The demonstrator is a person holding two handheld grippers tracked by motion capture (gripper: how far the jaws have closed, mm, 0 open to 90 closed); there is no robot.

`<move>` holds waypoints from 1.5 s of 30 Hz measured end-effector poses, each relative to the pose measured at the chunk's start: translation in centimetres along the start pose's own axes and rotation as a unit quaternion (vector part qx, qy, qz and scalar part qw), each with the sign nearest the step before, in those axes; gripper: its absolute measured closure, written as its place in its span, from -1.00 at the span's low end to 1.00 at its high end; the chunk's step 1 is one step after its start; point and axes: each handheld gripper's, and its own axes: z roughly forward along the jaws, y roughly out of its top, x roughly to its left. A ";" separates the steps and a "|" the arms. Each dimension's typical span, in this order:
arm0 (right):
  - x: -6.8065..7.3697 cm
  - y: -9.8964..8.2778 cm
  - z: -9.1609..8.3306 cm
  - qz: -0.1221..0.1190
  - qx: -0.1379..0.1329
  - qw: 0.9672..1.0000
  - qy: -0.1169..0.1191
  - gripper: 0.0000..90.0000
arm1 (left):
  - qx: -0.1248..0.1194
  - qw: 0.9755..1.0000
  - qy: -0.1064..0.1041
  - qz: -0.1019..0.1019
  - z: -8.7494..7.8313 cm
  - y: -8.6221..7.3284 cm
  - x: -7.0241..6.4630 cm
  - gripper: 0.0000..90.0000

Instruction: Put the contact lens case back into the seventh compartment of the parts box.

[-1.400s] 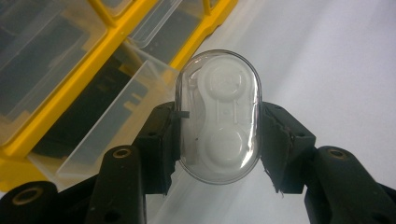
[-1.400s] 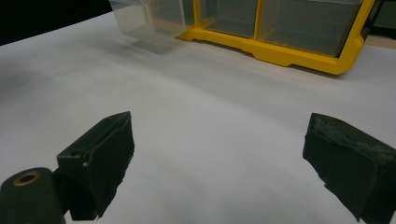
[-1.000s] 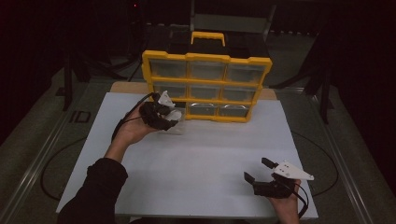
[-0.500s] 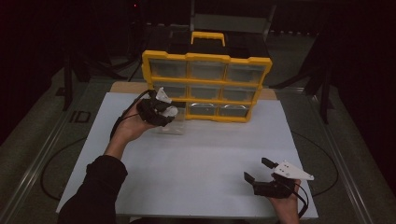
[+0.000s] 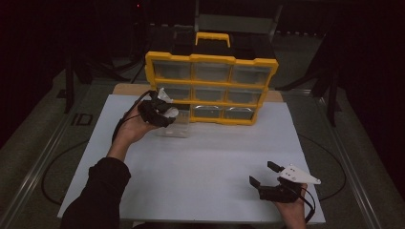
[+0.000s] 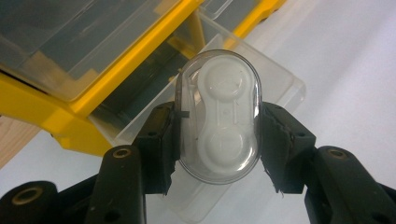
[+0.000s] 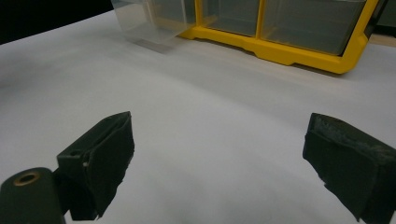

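My left gripper (image 6: 217, 140) is shut on a clear oval case with a white contact-lens holder inside (image 6: 218, 114). It hangs just above a clear drawer (image 6: 275, 84) pulled out of the bottom left slot of the yellow drawer cabinet (image 5: 210, 88). In the high view the left gripper (image 5: 165, 114) is at the cabinet's lower left, over the pulled-out drawer (image 5: 175, 128). My right gripper (image 5: 265, 174) rests near the table's front right, jaws wide apart. Nothing lies between its pads (image 7: 105, 158).
The cabinet stands at the back of the white mat (image 5: 205, 167), with a black-and-yellow handle (image 5: 212, 38) on top and several clear drawers. A wooden board (image 5: 126, 88) shows under the cabinet. The mat's front edge lies close to the right hand.
The left gripper with the case has shifted slightly up and right, closer over the pulled-out drawer. The right gripper has stayed put.
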 end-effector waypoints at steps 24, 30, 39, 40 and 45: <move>0.0 0.0 0.0 0.001 0.002 1.000 0.000 -0.81 | 0.017 0.999 0.032 -0.041 0.9 -0.7 0.5 -0.36; 0.0 0.0 0.0 0.002 0.002 1.000 -0.001 -0.81 | 0.003 0.997 0.039 -0.064 0.3 -0.8 0.8 -0.80; 0.0 0.0 0.0 0.001 0.001 1.000 -0.001 -0.81 | -0.023 0.997 0.036 -0.057 -0.9 -1.3 0.4 -1.00; 0.0 0.0 0.0 0.001 0.002 1.000 -0.001 -0.81 | -0.026 0.997 0.036 -0.055 -1.1 -1.4 0.3 -1.00; 0.1 0.0 0.0 0.001 0.002 1.000 0.000 -0.81 | -0.044 0.997 0.040 -0.048 -2.1 -2.4 -0.4 -1.00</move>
